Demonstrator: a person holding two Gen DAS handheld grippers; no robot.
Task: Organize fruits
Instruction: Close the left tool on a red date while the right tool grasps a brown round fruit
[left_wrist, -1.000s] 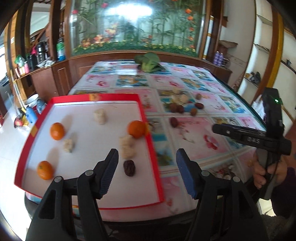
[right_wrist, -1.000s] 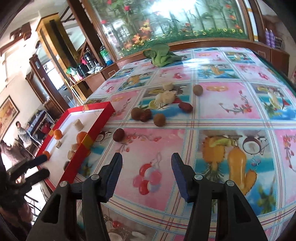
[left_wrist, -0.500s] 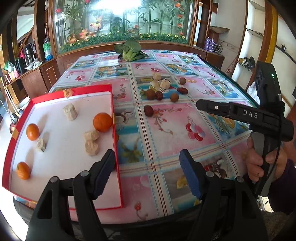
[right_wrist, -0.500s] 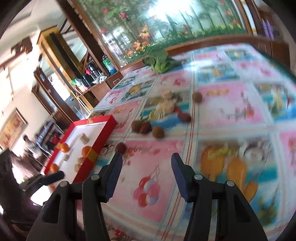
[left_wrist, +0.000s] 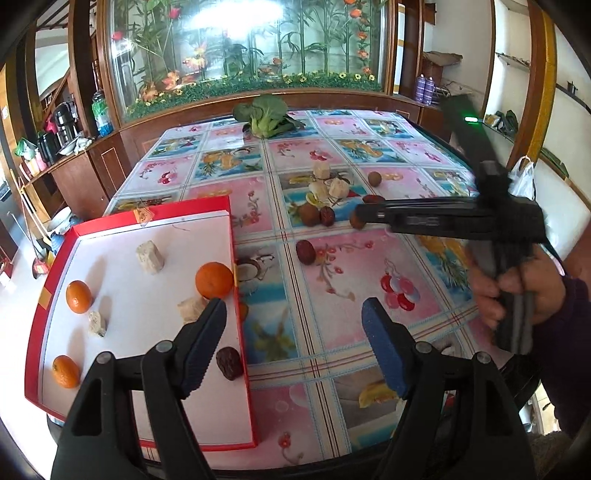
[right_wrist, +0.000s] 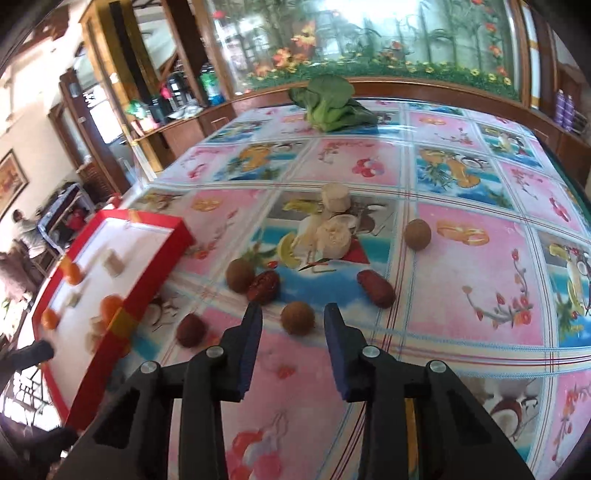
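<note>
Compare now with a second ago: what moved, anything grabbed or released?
The right gripper has advanced toward the loose fruit, and its jaws have just been closing; a small round brown fruit now sits between the tips, not yet pinched. The left gripper swung right off the red tray, jaws opening, nothing between them. Nothing grabbed or released. Oranges, tray contents and greens unchanged.

Two close wrist views angled down, sharing table (left_wrist: 332, 266) and red tray (right_wrist: 147, 295)
</note>
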